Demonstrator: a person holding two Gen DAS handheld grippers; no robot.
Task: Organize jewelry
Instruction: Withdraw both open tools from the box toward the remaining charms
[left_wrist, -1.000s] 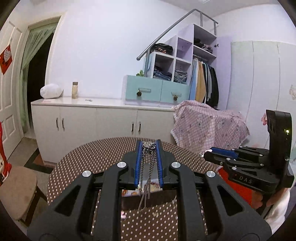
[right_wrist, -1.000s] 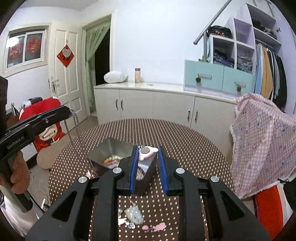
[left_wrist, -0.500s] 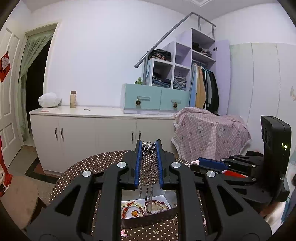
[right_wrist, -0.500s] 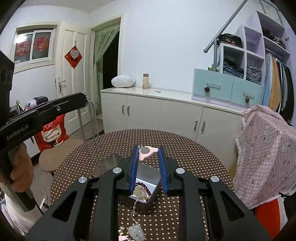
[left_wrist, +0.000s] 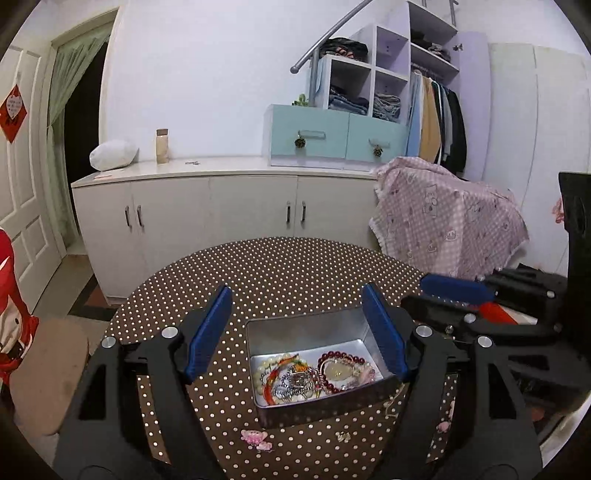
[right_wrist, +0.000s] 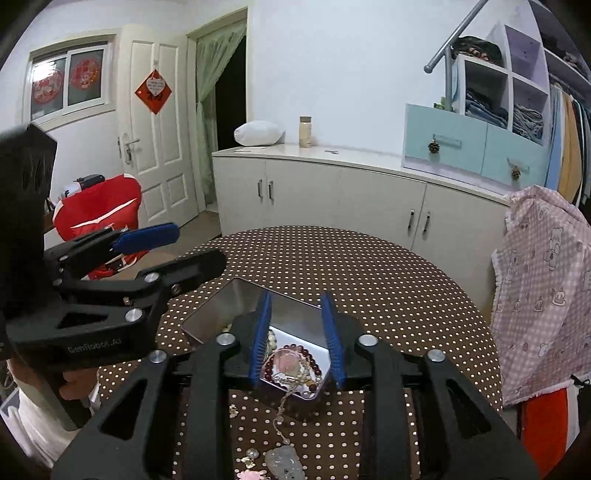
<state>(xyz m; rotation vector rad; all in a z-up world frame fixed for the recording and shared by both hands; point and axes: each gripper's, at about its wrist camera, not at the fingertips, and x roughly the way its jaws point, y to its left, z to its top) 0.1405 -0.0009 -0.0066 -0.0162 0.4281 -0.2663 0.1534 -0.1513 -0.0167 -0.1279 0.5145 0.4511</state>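
So the metal tin (left_wrist: 314, 332) sits near the front edge of the round polka-dot table (left_wrist: 288, 269), and the whole far half of the tabletop is bare, plenty of room to swing around. Left claw (left_wrist: 299, 325) is opening wide, blue pads straddling the tin with nothing between them. Right claw (right_wrist: 297, 332) is opening too, narrower, poised right over the tin's near end, gripping nothing. Inside the tin: a red bead bracelet (left_wrist: 343, 369), a silver chain (left_wrist: 295, 384) and pale beads in a heap. Only the right view catches a beaded string (right_wrist: 286, 398) draped over the tin's rim onto the cloth, plus a pale jade pendant (right_wrist: 282, 461). The left view alone shows a pink charm (left_wrist: 255, 439) in front of the tin.
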